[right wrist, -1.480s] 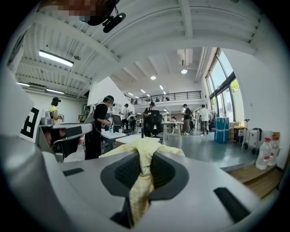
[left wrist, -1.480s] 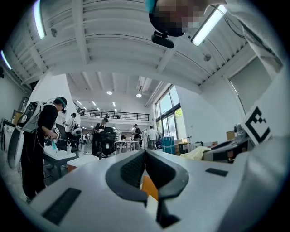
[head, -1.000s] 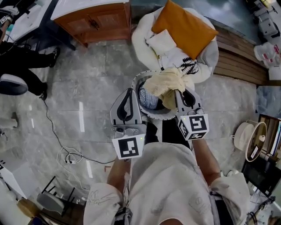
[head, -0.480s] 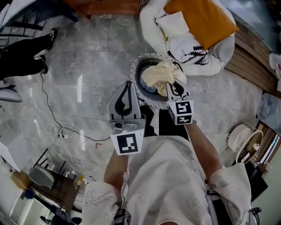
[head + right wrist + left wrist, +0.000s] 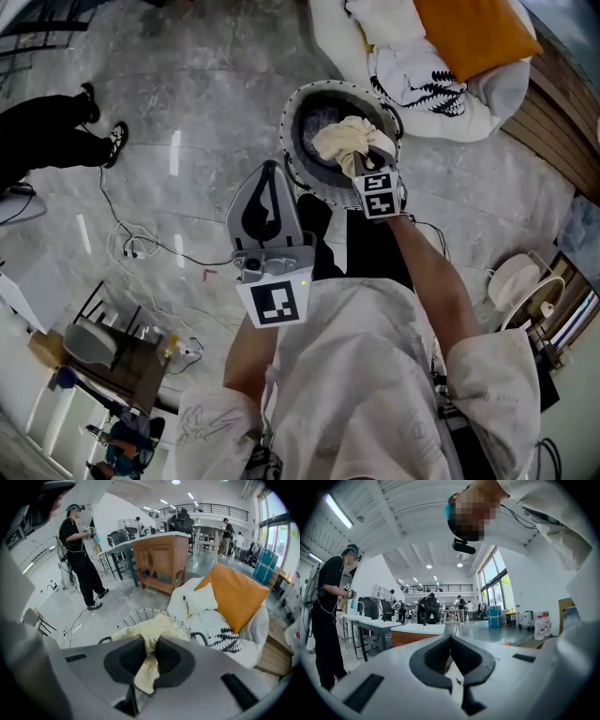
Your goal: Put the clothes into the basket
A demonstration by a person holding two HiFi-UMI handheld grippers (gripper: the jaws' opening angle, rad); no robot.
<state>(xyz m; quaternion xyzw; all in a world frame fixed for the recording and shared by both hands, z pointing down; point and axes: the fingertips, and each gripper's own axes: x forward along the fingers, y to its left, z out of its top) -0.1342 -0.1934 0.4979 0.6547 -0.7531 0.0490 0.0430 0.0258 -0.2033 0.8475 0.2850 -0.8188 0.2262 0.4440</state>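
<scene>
A round wire basket (image 5: 292, 131) stands on the grey floor in front of the person, with dark and blue clothes inside. My right gripper (image 5: 367, 157) points steeply down over the basket's near right side and is shut on a cream cloth (image 5: 347, 139), which bunches above the basket's inside. In the right gripper view the cream cloth (image 5: 149, 634) is pinched between the pads of the right gripper (image 5: 151, 644), with the basket rim (image 5: 133, 617) just beyond. My left gripper (image 5: 267, 173) hangs to the basket's left, shut and empty; in its own view the left gripper (image 5: 451, 638) points level into the room.
A white beanbag holds an orange cushion (image 5: 473, 28) and a white garment with black print (image 5: 422, 80) behind the basket. A cable (image 5: 141, 248) lies on the floor at left. A person's legs (image 5: 56, 141) stand far left. A wooden cabinet (image 5: 161, 559) is further back.
My right gripper has dropped with the cream cloth, from above the basket down to its rim. The left gripper sank a little and stayed shut.
</scene>
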